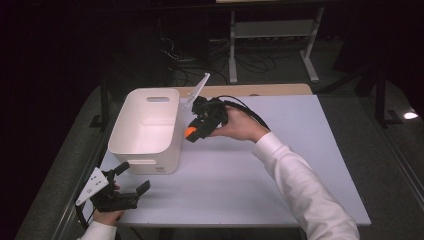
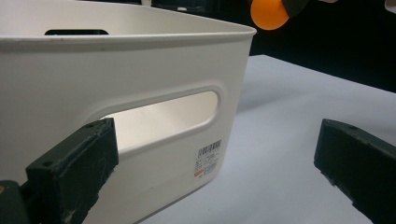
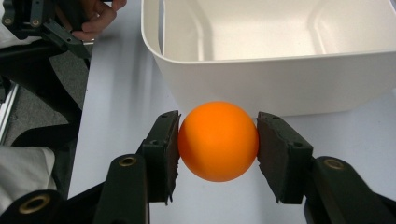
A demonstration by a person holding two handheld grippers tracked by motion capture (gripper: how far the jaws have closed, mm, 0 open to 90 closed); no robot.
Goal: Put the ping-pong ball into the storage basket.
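- You are working over a white table (image 1: 280, 165), and its pale top is spreading under and beyond both pairs of jaws.
- The white plastic storage bin (image 1: 150, 127) is sitting on that table; in the right gripper view its open mouth (image 3: 280, 32) is lying just past the tips of your right jaws, and its near wall is rising directly behind what they are holding.
- In the left gripper view the same bin is standing right ahead of the left-hand jaw, with its slotted handle cut-out (image 2: 163, 116) and a small printed label (image 2: 208, 161) facing you; the other jaw is reaching over bare tabletop beside the bin's corner.
- Your right hand (image 1: 240, 125), in a white sleeve, is carrying the right gripper (image 1: 192, 134) just beside the bin's side wall, raised off the table.
- Your left hand is holding the left gripper (image 1: 134, 177) low at the table's near corner, close to the bin's front wall; its jaws are standing wide apart with nothing between the pads.
- The right jaws are clenching on the orange ball (image 3: 218, 141): one pad is pressing each side of it, and the ball is sitting squarely between them near the tips.
- That ball is also showing in the left gripper view, high above and beyond the bin's rim (image 2: 267, 14).
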